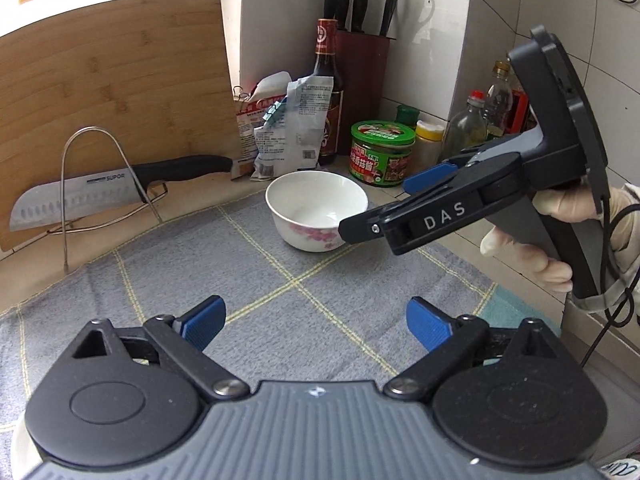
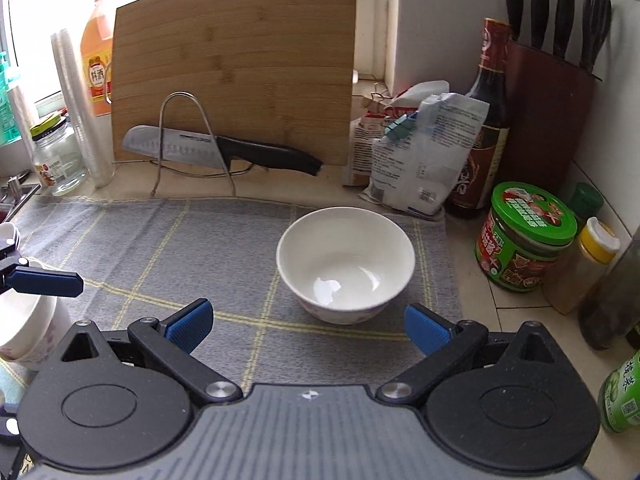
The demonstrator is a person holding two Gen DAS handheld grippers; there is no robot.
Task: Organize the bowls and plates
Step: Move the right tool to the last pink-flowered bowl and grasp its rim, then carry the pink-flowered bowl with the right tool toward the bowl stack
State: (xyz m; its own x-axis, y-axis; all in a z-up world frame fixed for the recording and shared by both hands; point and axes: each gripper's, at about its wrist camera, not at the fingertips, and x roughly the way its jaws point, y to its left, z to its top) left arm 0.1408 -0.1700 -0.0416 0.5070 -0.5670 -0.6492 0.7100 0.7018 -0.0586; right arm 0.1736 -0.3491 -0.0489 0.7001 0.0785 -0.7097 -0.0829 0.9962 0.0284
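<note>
I had one white bowl with pink flowers (image 2: 346, 264) left standing alone on the grey checked cloth (image 2: 200, 248), toward its far right corner, near the green-lidded jar (image 2: 528, 236) and the flour bags (image 2: 420, 152). My right gripper (image 2: 308, 326) was just in front of that bowl, its blue pads spread wide with nothing between them. My left gripper (image 1: 316, 326) was also spread and empty over bare cloth, well short of the bowl.

At the left edge of the right wrist view I could see what looked like other white dishes (image 2: 28, 320) gathered beneath my left gripper's finger, though they were cut off and I could not say how many or how neatly they sat. I judged the sorting partly done: a pile seemed begun on the left, and this lone bowl was yet to be picked up and joined to it. No plates showed clearly in either view.
</note>
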